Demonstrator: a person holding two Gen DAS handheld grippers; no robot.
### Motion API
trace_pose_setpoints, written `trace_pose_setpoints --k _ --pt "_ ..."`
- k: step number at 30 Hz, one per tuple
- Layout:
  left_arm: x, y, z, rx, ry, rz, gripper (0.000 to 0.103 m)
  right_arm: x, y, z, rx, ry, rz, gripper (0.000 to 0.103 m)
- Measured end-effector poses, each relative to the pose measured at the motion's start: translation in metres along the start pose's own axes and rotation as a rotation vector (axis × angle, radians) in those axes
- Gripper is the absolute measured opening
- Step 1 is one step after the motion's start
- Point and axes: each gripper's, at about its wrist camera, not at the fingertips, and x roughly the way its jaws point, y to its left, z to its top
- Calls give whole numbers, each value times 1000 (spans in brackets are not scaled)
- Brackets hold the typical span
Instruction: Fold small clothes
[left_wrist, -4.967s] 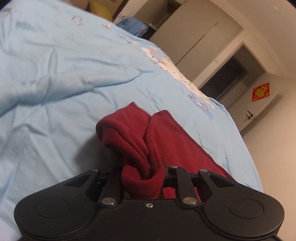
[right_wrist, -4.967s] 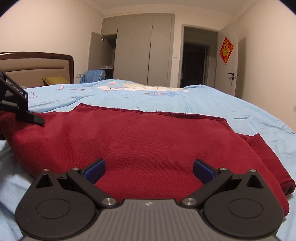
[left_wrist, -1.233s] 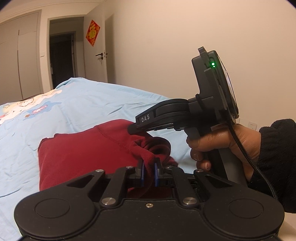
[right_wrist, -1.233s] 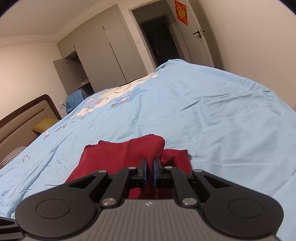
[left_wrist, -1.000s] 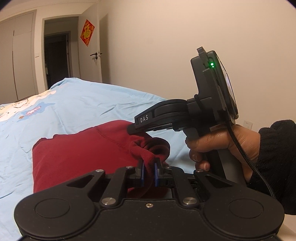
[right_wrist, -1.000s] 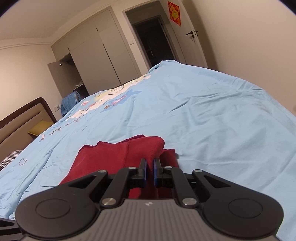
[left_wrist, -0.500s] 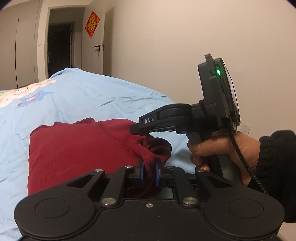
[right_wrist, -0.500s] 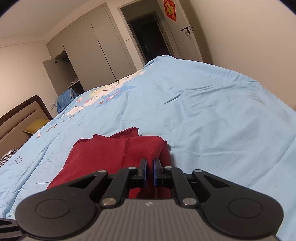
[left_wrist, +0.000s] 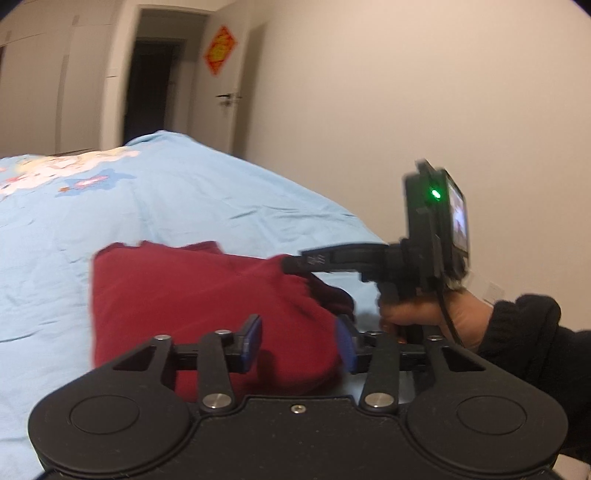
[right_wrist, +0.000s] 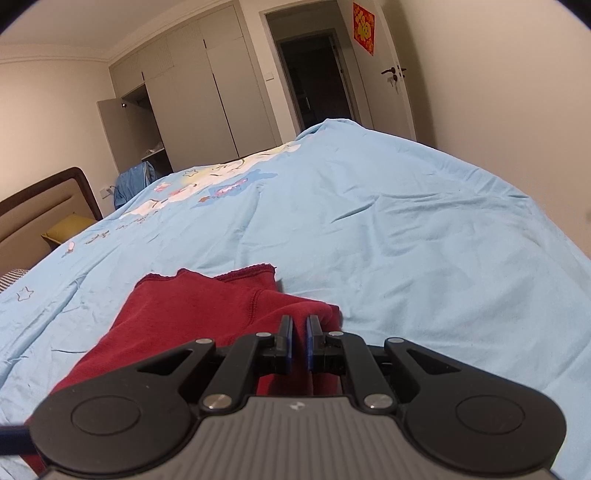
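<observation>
A dark red garment (left_wrist: 184, 288) lies folded on the light blue bed cover (left_wrist: 184, 206). My left gripper (left_wrist: 298, 341) is open just above the garment's near corner, its blue pads (left_wrist: 251, 339) spread on either side of the cloth without pinching it. A hand (left_wrist: 417, 314) holds my right gripper (left_wrist: 295, 264), whose tip meets the raised right edge of the garment. In the right wrist view, my right gripper (right_wrist: 299, 332) is shut on a fold of the red garment (right_wrist: 192, 306), which stretches away to the left.
The bed cover (right_wrist: 406, 240) spreads far ahead and to the right, where the bed's edge drops off close to a plain wall (left_wrist: 406, 92). A wardrobe (right_wrist: 207, 96), a dark doorway (right_wrist: 314, 81) and a headboard (right_wrist: 40, 210) lie beyond.
My left gripper has opened and let go of the red garment, which now lies flatter. The right gripper stays shut on its fold.
</observation>
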Motion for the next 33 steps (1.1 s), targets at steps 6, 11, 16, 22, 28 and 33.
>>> trace_pose_setpoints --k 6,11,16,22,28,33 --pt "-5 24 5 -87 -16 123 59 4 -7 -9 26 28 -9 10" --pt "-4 49 -1 -171 20 208 61 -4 -17 -14 79 39 -31 36" --pt "-6 64 -8 -232 46 256 71 -21 -18 -13 76 11 -56 72" --pt "-8 73 -14 -275 66 255 77 -49 3 -22 -2 -50 -24 95" --pt "-7 79 -16 -328 94 269 88 -69 32 -53 -148 -48 -11 103" --pt "-4 87 -21 -393 133 269 95 -68 32 -78 -147 7 -70 103"
